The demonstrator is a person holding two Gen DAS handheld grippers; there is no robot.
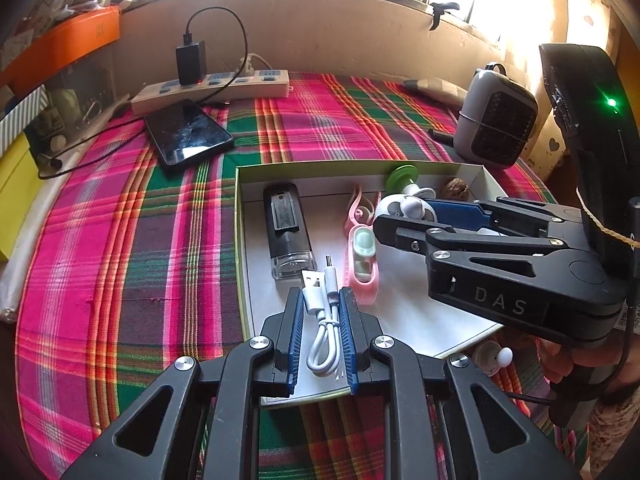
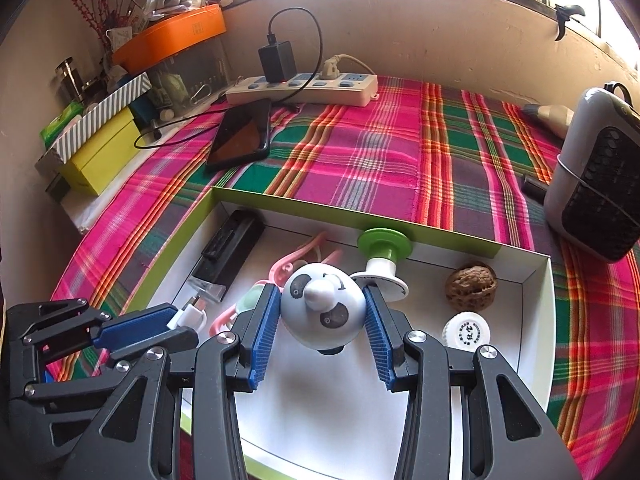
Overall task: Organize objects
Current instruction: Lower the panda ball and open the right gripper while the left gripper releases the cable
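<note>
A shallow white box with a green rim [image 1: 240, 240] lies on the plaid cloth. My left gripper [image 1: 320, 294] is shut on a coiled white USB cable [image 1: 322, 332] over the box's near left part. My right gripper [image 2: 321, 292] is shut on a white panda-faced egg toy [image 2: 322, 312] above the box's middle. That toy [image 1: 404, 208] also shows in the left wrist view, at the tips of the right gripper [image 1: 386, 222]. Inside the box lie a black stick-shaped device [image 1: 286, 232], a pink clip [image 1: 360, 252], a green-and-white spool [image 2: 384, 256], a walnut [image 2: 472, 286] and a white cap [image 2: 466, 330].
A dark phone [image 1: 188, 136] and a power strip [image 1: 216, 88] with a black charger lie on the cloth beyond the box. A grey fan-like device [image 2: 596, 176] stands at the right. Orange and yellow boxes [image 2: 100, 156] are stacked at the left against the wall.
</note>
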